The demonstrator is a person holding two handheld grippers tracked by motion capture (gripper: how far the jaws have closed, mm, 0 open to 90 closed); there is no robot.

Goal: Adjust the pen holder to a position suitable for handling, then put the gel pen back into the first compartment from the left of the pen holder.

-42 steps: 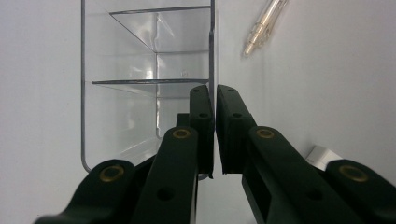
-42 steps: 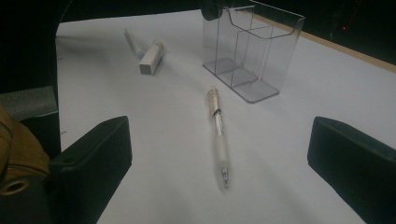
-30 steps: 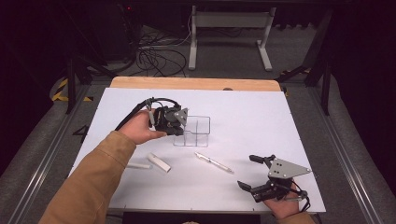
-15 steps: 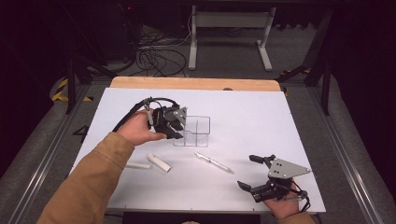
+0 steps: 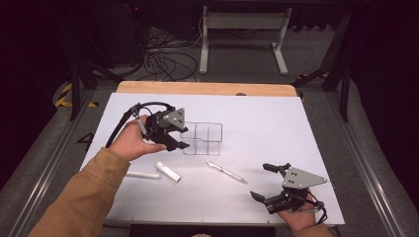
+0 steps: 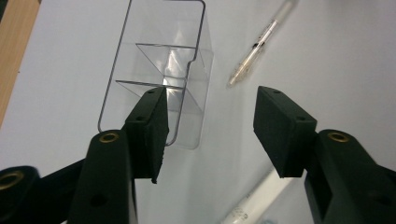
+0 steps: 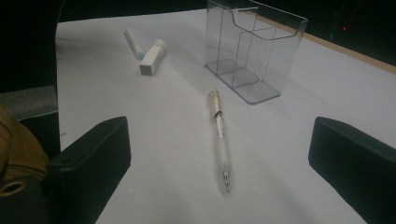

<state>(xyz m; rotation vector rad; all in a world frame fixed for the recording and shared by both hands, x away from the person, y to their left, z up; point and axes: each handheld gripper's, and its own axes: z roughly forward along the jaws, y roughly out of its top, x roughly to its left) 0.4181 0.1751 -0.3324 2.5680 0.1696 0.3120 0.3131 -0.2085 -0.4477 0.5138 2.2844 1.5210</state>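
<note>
High view: on the desk (image 5: 276, 123), the left gripper (image 5: 182, 138) gapes just beside the clear holder (image 5: 202, 138) near the middle; the right gripper (image 5: 264, 181), spread and empty, hovers at the near right corner. Left gripper view: jaws apart, holding nothing. Right gripper view: the pen (image 7: 219, 135) lies between wide jaws, untouched.

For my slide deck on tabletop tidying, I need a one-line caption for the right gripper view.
Open right gripper facing a clear pen on the white table, with a clear organizer and two white markers beyond.

A darkened lab or studio space held a white-topped table (image 5: 276, 123).
Loose cables (image 5: 163, 61) lay on grey carpet beside a metal stand (image 5: 242, 34), with hazard tape (image 5: 64, 94) marking the floor.
</note>
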